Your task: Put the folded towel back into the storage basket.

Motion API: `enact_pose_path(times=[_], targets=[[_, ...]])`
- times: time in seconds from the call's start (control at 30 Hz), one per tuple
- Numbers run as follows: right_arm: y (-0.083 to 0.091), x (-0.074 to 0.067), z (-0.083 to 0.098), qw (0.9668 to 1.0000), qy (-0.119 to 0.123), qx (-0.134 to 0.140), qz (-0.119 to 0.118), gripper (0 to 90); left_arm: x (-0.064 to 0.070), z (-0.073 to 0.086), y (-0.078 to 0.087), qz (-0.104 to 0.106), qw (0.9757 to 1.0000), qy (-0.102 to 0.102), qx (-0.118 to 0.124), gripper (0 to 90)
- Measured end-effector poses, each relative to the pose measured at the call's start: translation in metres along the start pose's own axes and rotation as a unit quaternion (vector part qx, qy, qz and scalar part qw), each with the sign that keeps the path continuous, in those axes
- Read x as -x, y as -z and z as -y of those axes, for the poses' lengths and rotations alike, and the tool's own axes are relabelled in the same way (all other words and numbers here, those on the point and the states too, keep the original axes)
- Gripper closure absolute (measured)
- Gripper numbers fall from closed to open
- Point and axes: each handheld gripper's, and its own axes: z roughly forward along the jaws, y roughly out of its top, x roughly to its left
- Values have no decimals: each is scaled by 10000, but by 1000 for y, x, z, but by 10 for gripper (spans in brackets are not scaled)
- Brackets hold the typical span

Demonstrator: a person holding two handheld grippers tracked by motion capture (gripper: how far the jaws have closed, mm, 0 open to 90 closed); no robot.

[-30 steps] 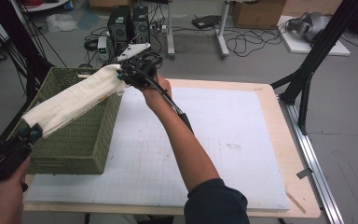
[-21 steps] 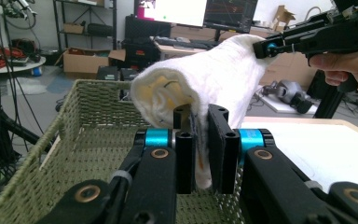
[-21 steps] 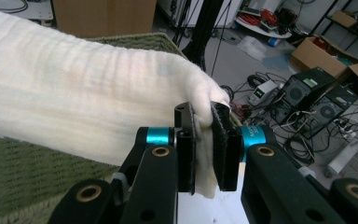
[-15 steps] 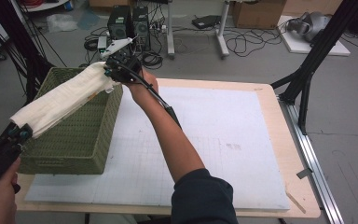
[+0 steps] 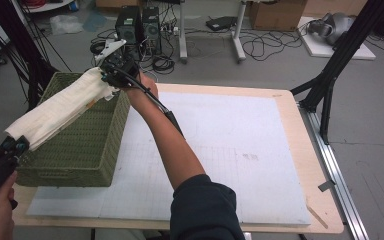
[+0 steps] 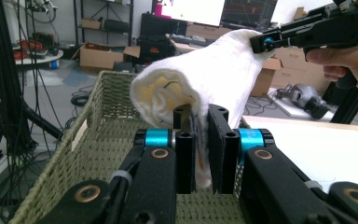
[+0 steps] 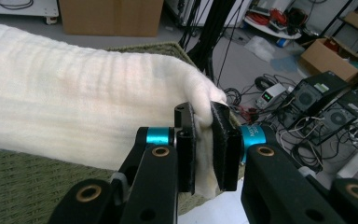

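While each hand-held gripper, left (image 5: 16, 146) and right (image 5: 109, 75), is clamped on one end of the rolled towel (image 5: 62, 107) held above the basket (image 5: 87, 145), the soft, light cloth sags little, so end grips seem apt.

left claw (image 6: 200, 154): jaws clamped, low near body | right claw (image 7: 203, 149): jaws clamped, arm outstretched

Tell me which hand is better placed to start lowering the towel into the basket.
Probably the right. Its gripper pinches the towel at the basket's far rim, over the opening. The left gripper holds the other end at the near corner.
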Motion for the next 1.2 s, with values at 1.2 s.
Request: enact_pose_path(times=[1.2], targets=[[-40, -2, 9, 9995, -138, -259, -122, 820, -21, 22, -16, -209, 9988, 250, -368, 818]])
